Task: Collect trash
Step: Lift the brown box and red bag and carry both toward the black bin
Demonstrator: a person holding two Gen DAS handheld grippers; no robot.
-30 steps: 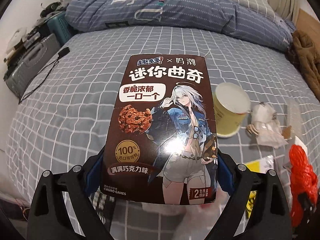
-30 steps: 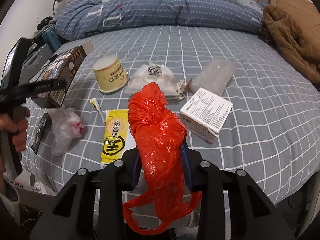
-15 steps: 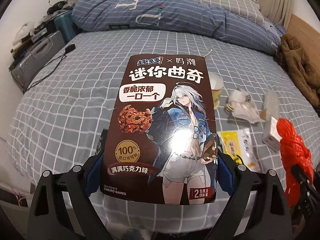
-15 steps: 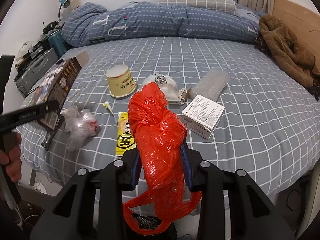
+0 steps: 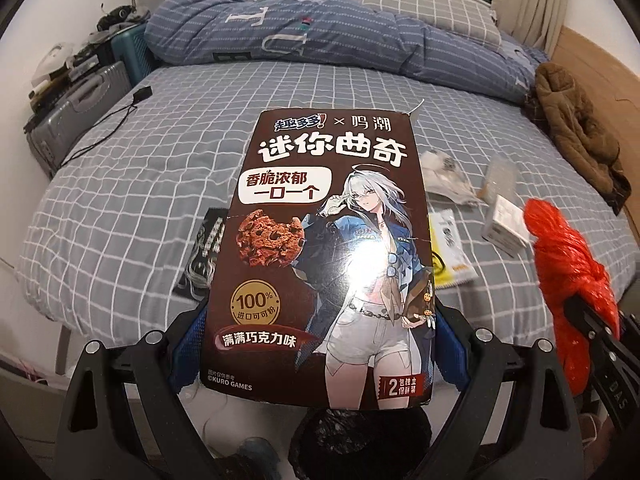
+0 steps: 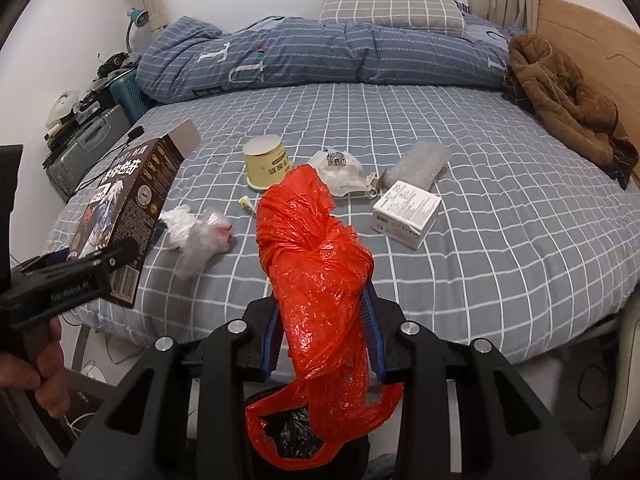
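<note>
My left gripper (image 5: 320, 344) is shut on a brown cookie box (image 5: 324, 248) and holds it off the foot of the bed; the box also shows in the right wrist view (image 6: 120, 216). My right gripper (image 6: 324, 332) is shut on a crumpled red plastic bag (image 6: 316, 264), which also shows in the left wrist view (image 5: 572, 272). A bin with a black liner (image 6: 296, 432) sits on the floor right below both grippers. On the bed lie a yellow paper cup (image 6: 266, 162), a white box (image 6: 406, 214), a clear plastic wad (image 6: 196, 236) and a white crumpled bag (image 6: 344, 172).
A bubble-wrap roll (image 6: 420, 160), a yellow sachet (image 5: 448, 248) and a black wrapper (image 5: 204, 252) lie on the grey checked bed (image 6: 480, 184). A folded duvet (image 6: 320, 52) and brown coat (image 6: 568, 100) are at the far end. Suitcases (image 5: 80, 108) stand left.
Both grippers have pulled back from over the bed, past its foot edge, each still holding its item. The black-lined bin has come into view beneath them.
</note>
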